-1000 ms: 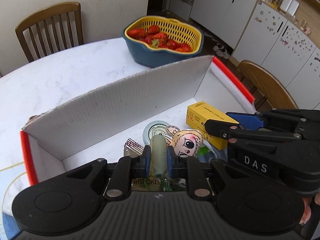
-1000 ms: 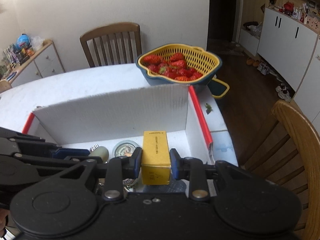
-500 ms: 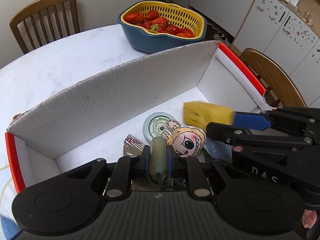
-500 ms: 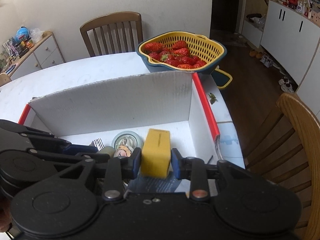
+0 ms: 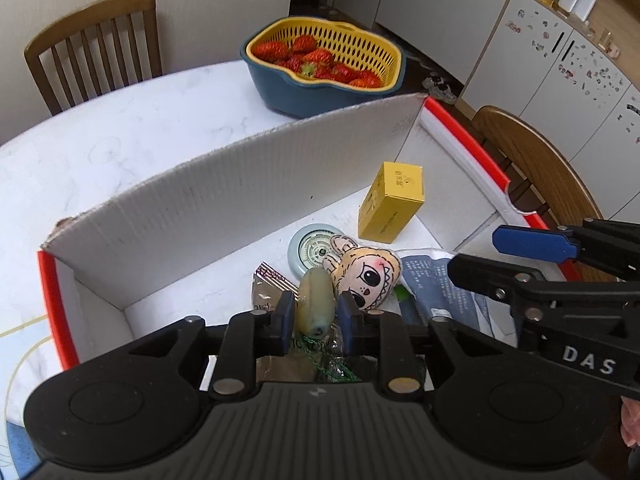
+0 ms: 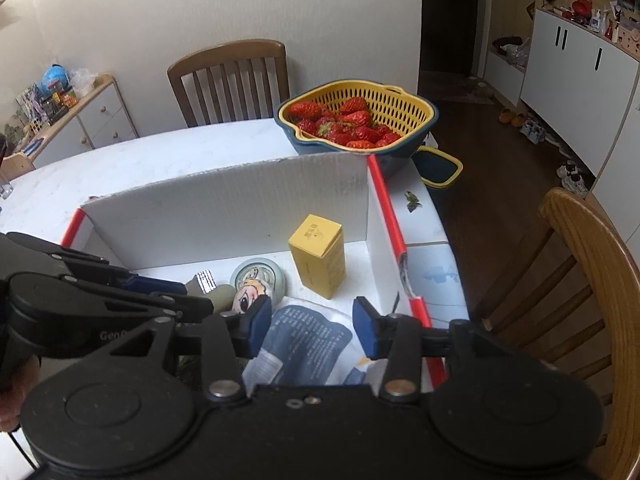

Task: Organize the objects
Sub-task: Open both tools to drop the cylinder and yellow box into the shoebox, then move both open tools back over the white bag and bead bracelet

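Observation:
A white cardboard box (image 5: 240,184) with red edges lies on the table. Its far right part holds a yellow carton (image 5: 392,204) (image 6: 318,256), standing free. My right gripper (image 6: 312,320) hangs back from the carton over a blue-printed packet (image 6: 308,332). Its jaws are opening with nothing between them. My left gripper (image 5: 316,314) is low in the box. Its jaws are opening around a pale green oblong piece (image 5: 316,304), and a thin gap shows on each side. A doll-face charm (image 5: 368,276) and a round pale disc (image 5: 310,250) lie just beyond it.
A blue and yellow basket of strawberries (image 5: 324,60) (image 6: 356,120) stands behind the box. A silver foil packet (image 5: 268,284) lies left of the disc. Wooden chairs (image 6: 228,76) (image 6: 592,280) stand at the table's far side and right. The white table (image 5: 100,148) stretches left.
The right gripper let go of the yellow carton, which now stands in the box, and its jaws widened and drew back. The left jaws loosened a little on the pale green piece.

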### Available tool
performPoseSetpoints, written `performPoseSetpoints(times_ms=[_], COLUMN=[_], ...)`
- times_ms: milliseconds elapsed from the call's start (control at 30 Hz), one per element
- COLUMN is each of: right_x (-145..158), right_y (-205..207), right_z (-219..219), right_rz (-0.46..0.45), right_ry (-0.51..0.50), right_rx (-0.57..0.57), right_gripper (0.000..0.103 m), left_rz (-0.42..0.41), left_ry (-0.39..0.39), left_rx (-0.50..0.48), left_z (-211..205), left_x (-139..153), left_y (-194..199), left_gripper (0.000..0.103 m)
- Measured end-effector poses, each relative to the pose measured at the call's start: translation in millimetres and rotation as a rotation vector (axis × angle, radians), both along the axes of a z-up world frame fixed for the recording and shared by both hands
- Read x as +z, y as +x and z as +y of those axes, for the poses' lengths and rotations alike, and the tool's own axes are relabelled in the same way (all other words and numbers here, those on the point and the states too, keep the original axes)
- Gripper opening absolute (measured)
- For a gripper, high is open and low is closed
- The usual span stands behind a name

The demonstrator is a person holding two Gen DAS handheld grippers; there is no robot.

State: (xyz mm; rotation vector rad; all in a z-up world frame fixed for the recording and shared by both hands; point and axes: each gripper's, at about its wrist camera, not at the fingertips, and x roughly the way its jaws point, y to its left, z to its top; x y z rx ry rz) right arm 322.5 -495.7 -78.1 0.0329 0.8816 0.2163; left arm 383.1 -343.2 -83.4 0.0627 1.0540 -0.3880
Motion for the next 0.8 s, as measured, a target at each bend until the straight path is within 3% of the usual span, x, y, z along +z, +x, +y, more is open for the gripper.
performPoseSetpoints(times_ms=[667,800], right_x=[39.3,46.7], right_y=[-56.9,-70.4], right_z=[16.4,24.7], right_rz=[-0.111,-0.135], right_ry=[0.048,0.057], right_rx=[0.048,0.055], right_gripper=[0.068,0.071], left_rz=[-0.075,-0.107], left_ry=[-0.097,-0.120], left_rx=[0.016,0.035], left_z=[35.8,48.1], left_x=[44.2,54.4], left_y=[-44.7,-56.7], left_gripper=[0.024,0.060])
